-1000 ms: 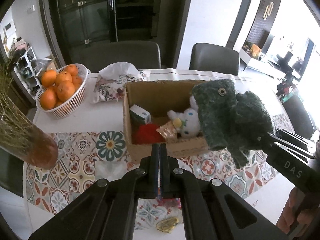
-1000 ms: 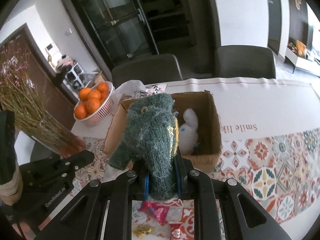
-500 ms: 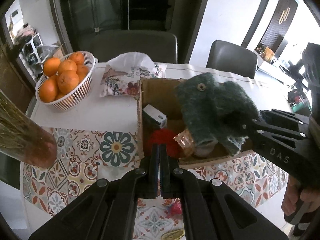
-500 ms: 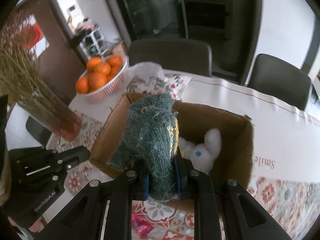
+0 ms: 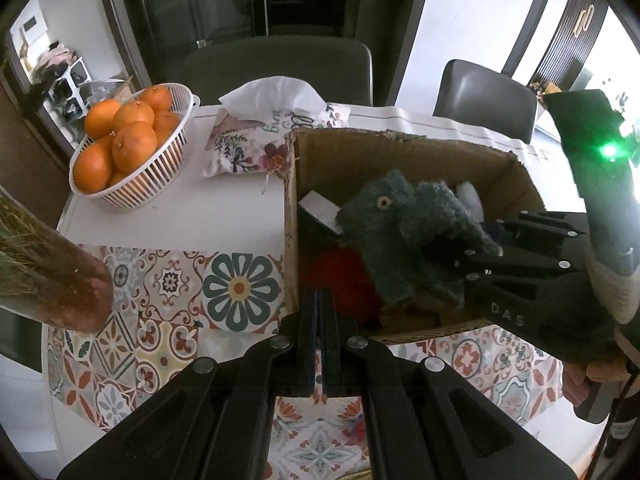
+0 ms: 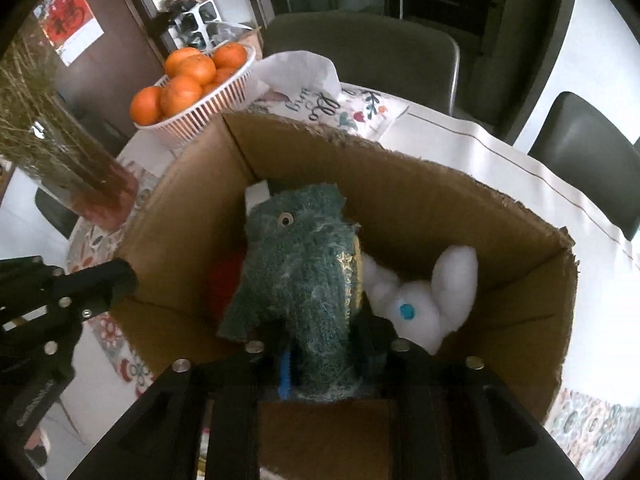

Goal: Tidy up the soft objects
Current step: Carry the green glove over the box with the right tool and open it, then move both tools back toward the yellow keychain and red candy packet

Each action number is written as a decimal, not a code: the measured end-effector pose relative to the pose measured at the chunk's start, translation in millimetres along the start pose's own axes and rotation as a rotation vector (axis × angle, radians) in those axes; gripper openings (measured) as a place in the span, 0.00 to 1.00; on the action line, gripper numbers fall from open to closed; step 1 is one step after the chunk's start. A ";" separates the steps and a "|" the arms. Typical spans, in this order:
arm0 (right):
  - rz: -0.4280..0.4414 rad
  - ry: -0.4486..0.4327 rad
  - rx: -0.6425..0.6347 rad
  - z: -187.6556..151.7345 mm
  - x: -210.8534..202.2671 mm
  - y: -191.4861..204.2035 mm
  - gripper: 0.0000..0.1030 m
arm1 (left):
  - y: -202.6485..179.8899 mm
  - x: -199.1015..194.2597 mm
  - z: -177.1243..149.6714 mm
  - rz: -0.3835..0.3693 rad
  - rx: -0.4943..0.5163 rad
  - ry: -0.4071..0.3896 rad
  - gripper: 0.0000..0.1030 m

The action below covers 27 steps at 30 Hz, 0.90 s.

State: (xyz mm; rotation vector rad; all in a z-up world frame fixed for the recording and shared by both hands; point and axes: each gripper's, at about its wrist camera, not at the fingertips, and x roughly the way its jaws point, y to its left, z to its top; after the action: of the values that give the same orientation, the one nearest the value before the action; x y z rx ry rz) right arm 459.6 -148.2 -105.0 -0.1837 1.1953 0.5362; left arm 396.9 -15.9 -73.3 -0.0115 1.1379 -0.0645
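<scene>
as green plush (image 6: 304, 280) sits in box (image 6: 460, 208), right fingers (image 6: 286, 368) just easing apart around it; left fingers (image 5: 310, 320) clenched, empty.

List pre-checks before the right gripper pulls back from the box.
1. Green plush toy inside the cardboard box walls: ok.
2. Right gripper fingers have just been opening, with the toy between them; fully let go: cannot tell.
3. Toy resting on the box contents: cannot tell.
4. White plush beside the toy, not between the fingers: ok.
5. Left gripper shut, empty, outside the box: ok.
</scene>
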 end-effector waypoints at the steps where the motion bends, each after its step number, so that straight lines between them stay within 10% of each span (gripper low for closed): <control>1: 0.003 0.002 0.006 0.2 1.5 -0.2 0.45 | 0.0 1.1 0.0 0.002 0.001 0.003 0.04; 4: 0.003 -0.024 0.023 -3.9 -3.9 0.0 0.61 | 0.2 1.6 -0.7 0.001 -0.001 0.004 0.05; 10: -0.045 -0.096 0.069 -19.3 -29.7 2.5 0.63 | 0.1 -4.6 -5.2 -0.021 -0.002 0.000 0.14; 17: -0.142 -0.183 0.090 -28.6 -61.5 4.8 0.80 | -4.1 -19.9 -16.2 -0.068 -0.007 -0.012 0.43; 27: -0.222 -0.249 0.128 -43.8 -96.9 19.8 0.80 | -0.4 -51.9 -28.8 0.001 -0.015 -0.071 0.51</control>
State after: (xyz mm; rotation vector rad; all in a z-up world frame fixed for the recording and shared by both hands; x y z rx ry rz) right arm 388.2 -178.0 -29.4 -0.1337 0.9483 0.2777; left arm 349.1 -12.6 -38.3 -0.0263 1.0677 -0.0545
